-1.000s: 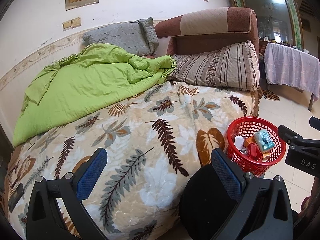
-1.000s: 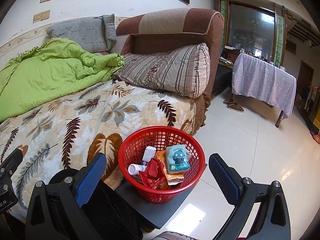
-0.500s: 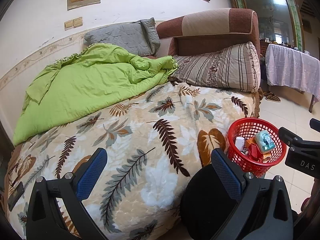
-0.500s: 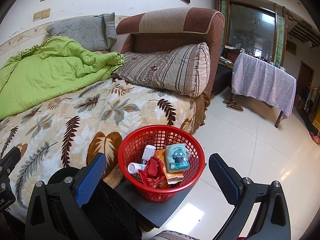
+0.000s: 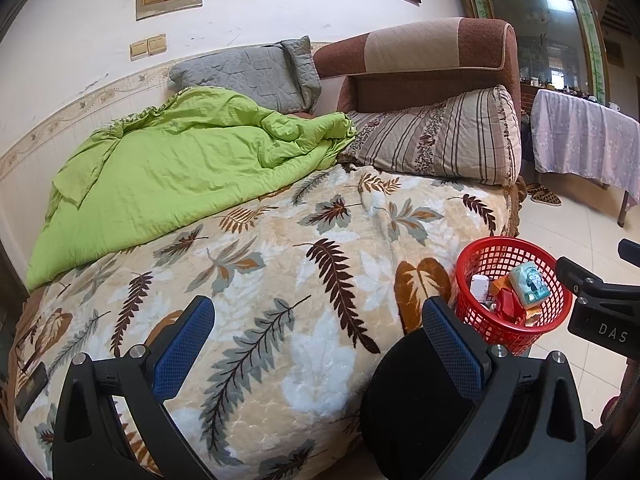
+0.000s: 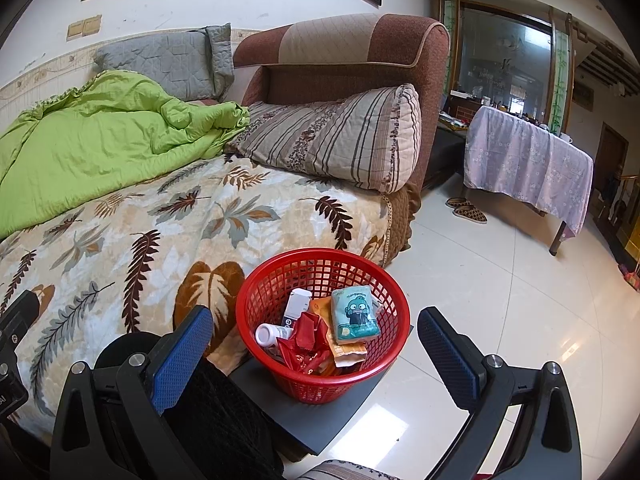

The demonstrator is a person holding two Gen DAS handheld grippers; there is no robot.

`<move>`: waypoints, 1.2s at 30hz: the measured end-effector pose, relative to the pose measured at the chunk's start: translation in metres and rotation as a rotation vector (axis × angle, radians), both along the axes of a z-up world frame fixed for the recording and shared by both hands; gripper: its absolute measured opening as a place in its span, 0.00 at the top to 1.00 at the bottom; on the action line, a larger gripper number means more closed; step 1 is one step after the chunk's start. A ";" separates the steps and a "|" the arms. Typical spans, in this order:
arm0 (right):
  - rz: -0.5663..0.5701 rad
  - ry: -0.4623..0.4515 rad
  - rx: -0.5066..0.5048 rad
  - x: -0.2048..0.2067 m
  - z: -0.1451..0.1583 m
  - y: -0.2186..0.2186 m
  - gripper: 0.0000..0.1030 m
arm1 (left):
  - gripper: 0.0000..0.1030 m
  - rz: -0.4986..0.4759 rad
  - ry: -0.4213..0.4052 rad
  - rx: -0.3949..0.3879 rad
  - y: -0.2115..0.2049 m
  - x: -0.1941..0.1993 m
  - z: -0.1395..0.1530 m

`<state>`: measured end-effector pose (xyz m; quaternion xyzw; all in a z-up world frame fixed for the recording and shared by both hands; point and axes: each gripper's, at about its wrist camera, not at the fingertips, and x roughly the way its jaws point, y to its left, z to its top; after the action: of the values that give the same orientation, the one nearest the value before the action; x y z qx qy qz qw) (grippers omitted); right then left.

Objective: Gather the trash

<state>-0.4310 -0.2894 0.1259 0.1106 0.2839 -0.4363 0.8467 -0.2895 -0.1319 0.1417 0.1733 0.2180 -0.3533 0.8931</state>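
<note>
Left gripper [image 5: 318, 344] sits low in its frame, blue-padded fingers [image 5: 182, 346] spread wide, nothing between them. Right gripper [image 6: 316, 354] is equally parted and empty; from the left view its black body pokes in at the right edge.

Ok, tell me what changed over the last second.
Almost nothing. Both views drift slightly, so the hands shifted a little. The left claw and right claw stay open and empty. The red basket keeps its place beside the bed, with the teal packet and other trash unmoved inside.
</note>
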 end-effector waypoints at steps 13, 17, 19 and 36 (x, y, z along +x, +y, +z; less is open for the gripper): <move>0.000 0.000 0.001 0.001 0.001 0.000 0.00 | 0.00 -0.010 0.004 -0.001 0.000 -0.001 0.001; 0.001 0.000 0.000 0.001 0.001 0.000 0.00 | 0.00 -0.014 0.003 0.000 -0.002 -0.003 0.002; 0.001 0.001 0.000 0.002 0.001 0.000 0.00 | 0.00 -0.012 0.004 -0.002 -0.002 -0.003 0.001; 0.005 0.003 -0.003 0.001 -0.002 0.002 0.00 | 0.00 -0.017 0.024 -0.012 -0.004 -0.004 0.002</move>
<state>-0.4297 -0.2877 0.1239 0.1080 0.2850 -0.4347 0.8474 -0.2938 -0.1356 0.1436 0.1658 0.2249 -0.3643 0.8884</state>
